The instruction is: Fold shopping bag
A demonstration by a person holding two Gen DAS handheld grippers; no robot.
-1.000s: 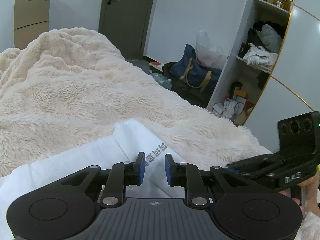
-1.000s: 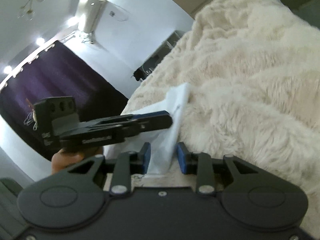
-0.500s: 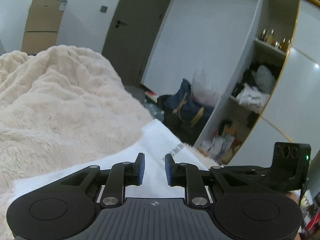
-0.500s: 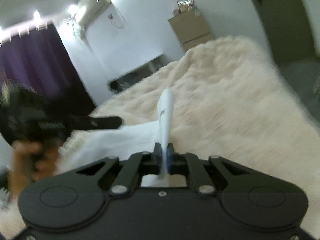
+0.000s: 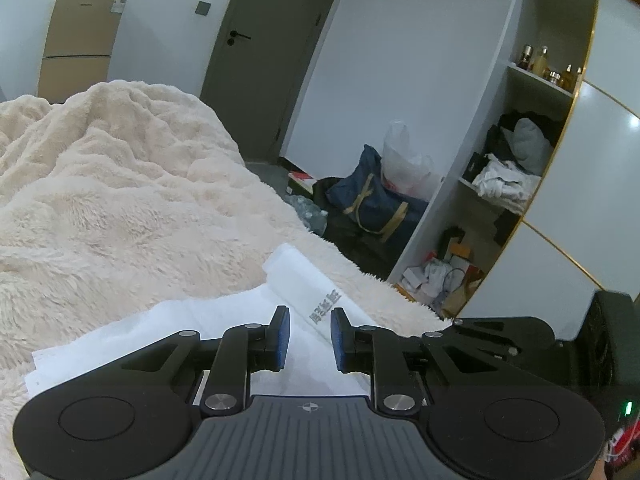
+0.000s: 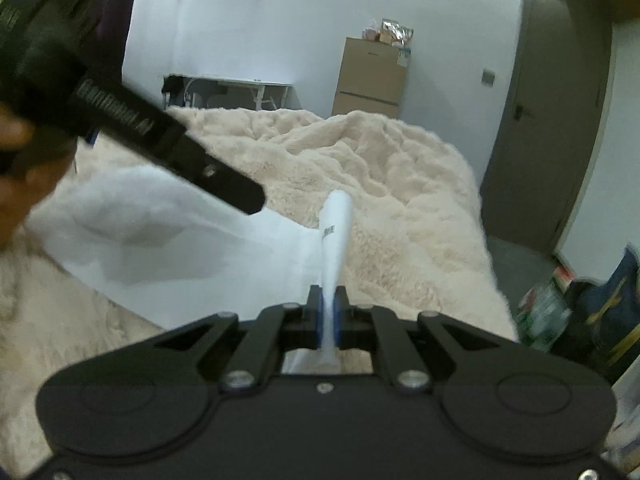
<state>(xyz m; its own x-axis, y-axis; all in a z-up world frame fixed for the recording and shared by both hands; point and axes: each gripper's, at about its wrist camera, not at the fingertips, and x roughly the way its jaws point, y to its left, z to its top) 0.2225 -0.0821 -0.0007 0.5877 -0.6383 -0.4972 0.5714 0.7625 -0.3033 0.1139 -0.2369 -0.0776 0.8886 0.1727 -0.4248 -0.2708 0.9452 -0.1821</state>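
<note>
One white shopping bag [image 6: 168,236] lies across the fluffy blanket [image 6: 400,184], filling the left and centre of the right wrist view; its printed edge [image 6: 334,240] rises in a thin strip up the middle. The right gripper [image 6: 329,312] is pinching that strip. In the lower centre of the left wrist view, the left gripper [image 5: 306,338] is opening, a narrow gap above the flat bag with nothing clamped. Folding well probably means carrying the raised edge across evenly while the left side steadies the sheet against sliding.
</note>
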